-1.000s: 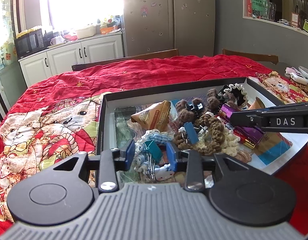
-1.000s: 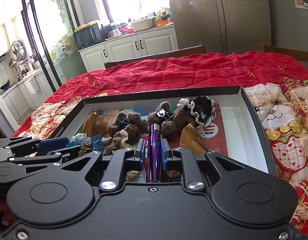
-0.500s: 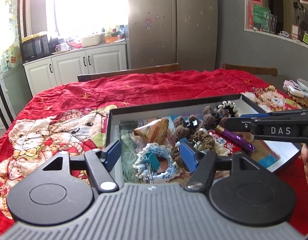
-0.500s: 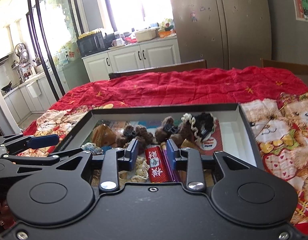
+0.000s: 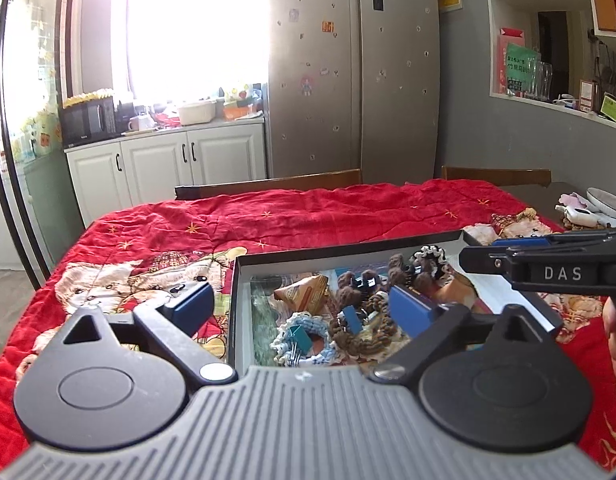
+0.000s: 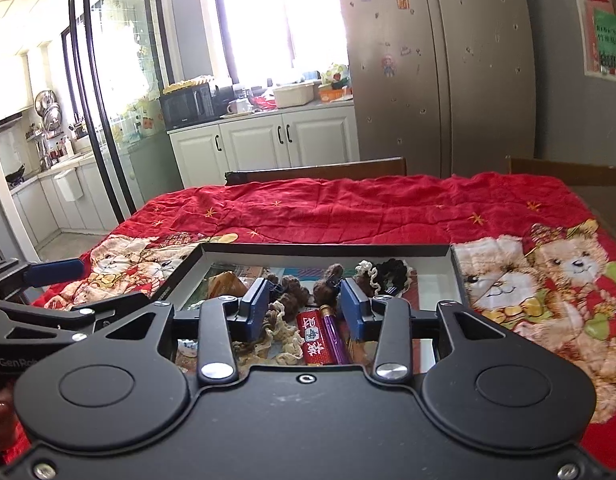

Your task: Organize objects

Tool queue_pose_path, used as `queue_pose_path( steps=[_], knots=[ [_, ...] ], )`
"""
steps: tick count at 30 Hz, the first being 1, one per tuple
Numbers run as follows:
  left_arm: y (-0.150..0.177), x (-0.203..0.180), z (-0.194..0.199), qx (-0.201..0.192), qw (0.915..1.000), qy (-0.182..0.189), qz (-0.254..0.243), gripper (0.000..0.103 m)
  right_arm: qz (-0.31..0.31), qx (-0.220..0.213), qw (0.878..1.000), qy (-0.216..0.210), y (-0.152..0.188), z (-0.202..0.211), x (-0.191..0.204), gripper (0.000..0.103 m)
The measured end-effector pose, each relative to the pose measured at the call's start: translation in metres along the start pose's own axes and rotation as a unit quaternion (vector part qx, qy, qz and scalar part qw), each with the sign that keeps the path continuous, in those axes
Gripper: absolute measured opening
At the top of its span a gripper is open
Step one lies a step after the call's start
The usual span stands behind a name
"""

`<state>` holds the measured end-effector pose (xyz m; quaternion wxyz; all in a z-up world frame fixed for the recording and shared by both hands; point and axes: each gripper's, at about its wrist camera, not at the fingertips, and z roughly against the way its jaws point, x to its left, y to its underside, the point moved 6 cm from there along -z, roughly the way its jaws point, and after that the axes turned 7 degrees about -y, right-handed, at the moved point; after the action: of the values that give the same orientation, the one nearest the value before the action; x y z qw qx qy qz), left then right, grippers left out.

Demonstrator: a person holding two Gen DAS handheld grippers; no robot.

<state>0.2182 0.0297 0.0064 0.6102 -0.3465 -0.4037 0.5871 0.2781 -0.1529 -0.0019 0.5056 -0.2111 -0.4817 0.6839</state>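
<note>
Both claws hang above a dark-rimmed box [image 6: 327, 249] on the red bear-print cloth [image 6: 347, 208] covering the surface. The left claw [image 5: 304, 308] is opening, its blue pads wide apart with nothing between them; below it lie a blue crochet ring [image 5: 304, 336] and brown scrunchies [image 5: 371, 308]. The right claw [image 6: 306, 304] is opening too, gripping nothing; a purple pen [image 6: 332, 332] and a red packet [image 6: 315, 338] lie in the box beneath it

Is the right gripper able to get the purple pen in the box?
Probably yes. The right gripper, jaws opening and empty, hangs above the purple pen, which lies uncovered beside the red packet in the box.
</note>
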Motion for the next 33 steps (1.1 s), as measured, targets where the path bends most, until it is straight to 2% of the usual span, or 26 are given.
queue_pose_path(
  steps=[10, 17, 33],
  knots=[
    [0.004, 0.007, 0.031, 0.022, 0.9992, -0.009, 0.032, 0.103, 0.019, -0.013, 1.000, 0.008, 0.003, 0.054, 0.016, 0.049],
    [0.022, 0.009, 0.053, 0.034, 0.9982, -0.021, 0.045, 0.103, 0.028, -0.001, 0.999, 0.017, 0.029, 0.084, 0.024, 0.055],
    [0.064, -0.009, 0.074, 0.071, 0.9962, -0.042, 0.026, 0.103, 0.020, 0.023, 0.999, 0.035, 0.080, 0.118, 0.023, 0.063]
  ],
)
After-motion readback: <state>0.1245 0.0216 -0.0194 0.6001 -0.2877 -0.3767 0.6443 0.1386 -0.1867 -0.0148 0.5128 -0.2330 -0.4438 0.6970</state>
